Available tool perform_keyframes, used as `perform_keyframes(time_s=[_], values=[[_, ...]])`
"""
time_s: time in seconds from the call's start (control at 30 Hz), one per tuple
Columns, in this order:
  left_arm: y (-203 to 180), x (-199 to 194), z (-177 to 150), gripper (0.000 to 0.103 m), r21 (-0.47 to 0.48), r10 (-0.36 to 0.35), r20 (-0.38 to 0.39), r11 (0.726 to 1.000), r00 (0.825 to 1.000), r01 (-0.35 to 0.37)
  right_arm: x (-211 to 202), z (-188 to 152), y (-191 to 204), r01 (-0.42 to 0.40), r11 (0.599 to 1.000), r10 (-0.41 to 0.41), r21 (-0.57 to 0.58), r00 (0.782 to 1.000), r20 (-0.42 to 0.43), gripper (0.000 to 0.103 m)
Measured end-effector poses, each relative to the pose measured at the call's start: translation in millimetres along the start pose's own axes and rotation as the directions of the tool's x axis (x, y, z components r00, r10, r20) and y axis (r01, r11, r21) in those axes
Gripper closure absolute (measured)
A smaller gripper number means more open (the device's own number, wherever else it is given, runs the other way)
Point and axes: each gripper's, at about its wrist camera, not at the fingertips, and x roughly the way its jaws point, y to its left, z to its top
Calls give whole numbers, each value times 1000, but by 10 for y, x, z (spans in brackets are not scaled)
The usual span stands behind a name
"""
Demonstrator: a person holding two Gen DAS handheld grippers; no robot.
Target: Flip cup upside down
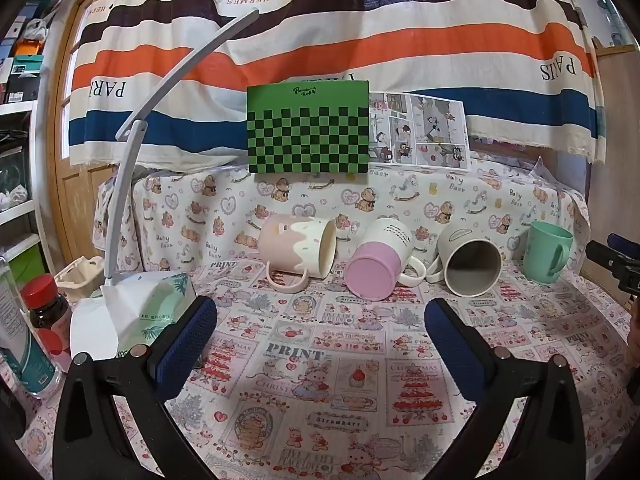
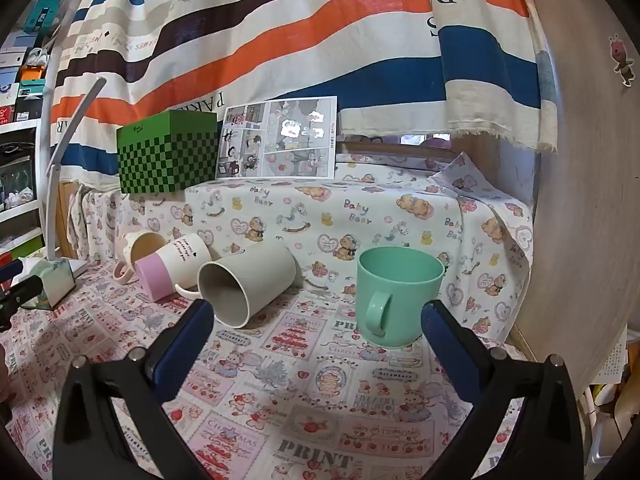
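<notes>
- Right tool (image 2: 316, 320), spread wide and holding nothing, faces the upright green cup (image 2: 394, 294).
- Left tool (image 1: 320, 320) likewise spread.
- Risk: gripping the thin rim could tip the cup into the grey mug (image 2: 246, 282).

Four mugs stand or lie ahead of the tools: one pink mug (image 1: 298, 252) on its side, one white-and-lilac mug (image 1: 378, 264) on its side, one grey mug (image 1: 470, 266) on its side, and one green cup (image 2: 396, 294) upright, nearest the right tool. Behind them sit one green checkered box (image 1: 308, 132) and one comic sheet (image 1: 418, 130). Left of the left tool are one lamp (image 1: 132, 152), one tissue pack (image 1: 156, 304) and one red-capped bottle (image 1: 44, 304).
</notes>
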Motion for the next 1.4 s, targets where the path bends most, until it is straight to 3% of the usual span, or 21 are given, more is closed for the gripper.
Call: perform_keyframes(time_s=[1.4], values=[[-47, -20, 8, 0, 6, -25, -1, 1000, 1000, 25, -2, -1, 23, -5, 1000, 5, -3, 1000, -4, 0]])
